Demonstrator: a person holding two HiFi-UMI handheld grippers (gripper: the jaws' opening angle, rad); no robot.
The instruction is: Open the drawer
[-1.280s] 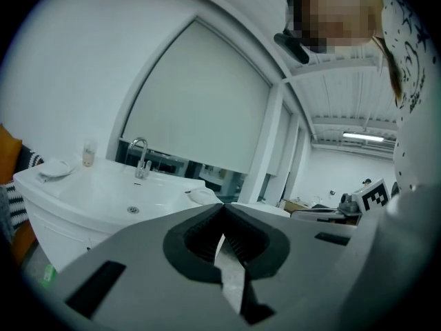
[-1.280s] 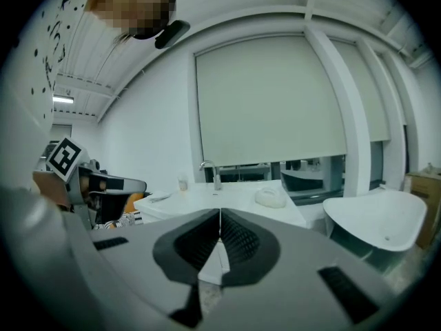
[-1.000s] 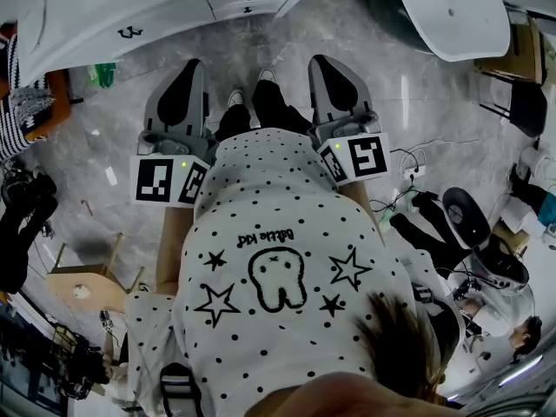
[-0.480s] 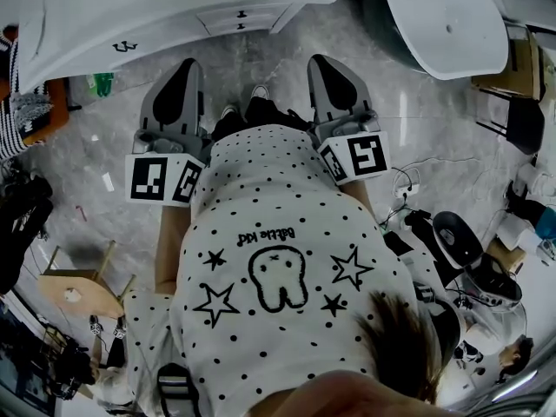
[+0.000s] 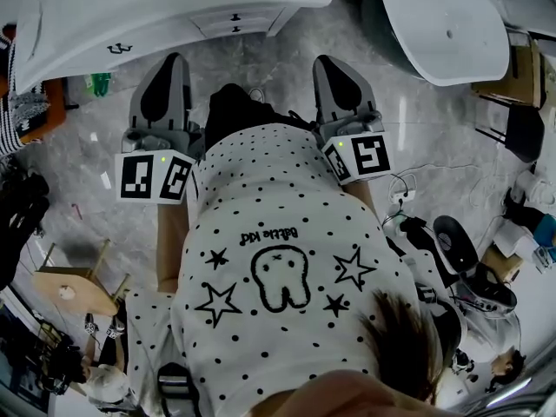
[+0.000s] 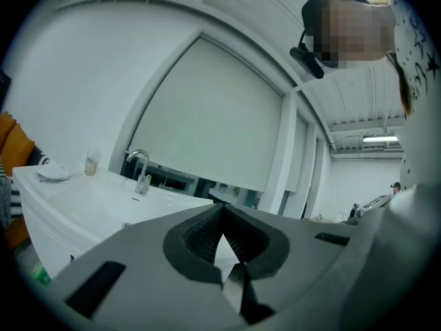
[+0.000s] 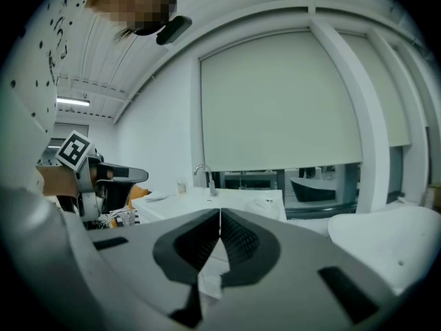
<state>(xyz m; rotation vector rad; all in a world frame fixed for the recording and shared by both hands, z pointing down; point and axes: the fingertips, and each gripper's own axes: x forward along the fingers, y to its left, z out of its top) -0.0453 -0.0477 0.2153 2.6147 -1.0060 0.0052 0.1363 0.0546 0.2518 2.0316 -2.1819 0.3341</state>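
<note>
Drawer (image 5: 252, 16) sits shut in the white vanity (image 5: 130, 11), ahead of both tongs and roughly between their tips. There are two stacked fronts w/ small black pulls, flush w/ the cabinet face.

L gripper (image 5: 172, 59) has its jaws together w/ nothing between them, the ribbed pads meeting at the tip. It points toward the vanity front, just left of the drawer stack. R gripper (image 5: 327, 60) is also closed and empty, pointing past the vanity's right corner. Neither touches the cabinet; a strip of bare grey floor (image 5: 287, 68) lies between the tips and the vanity's bottom edge.

The person's dark legs (image 5: 234, 111) fill the gap between the two tongs, so there is little side room there. Outboard of the L gripper the floor is open, w/ a green item (image 5: 101, 82) near the vanity base. A wooden stool (image 5: 74, 289) stands well behind and left.

Ahead-right of the R gripper, the curved edge of a white rounded fixture (image 5: 443, 20) hangs over the floor, w/ a clear lane between it and the vanity corner. Cables (image 5: 404, 185) lie on the floor behind-right of the R gripper.

From the L gripper view, the vanity top runs ahead-left, w/ a chrome faucet (image 6: 140, 167) near its far edge and a small cup (image 6: 90, 163) further left.
</note>
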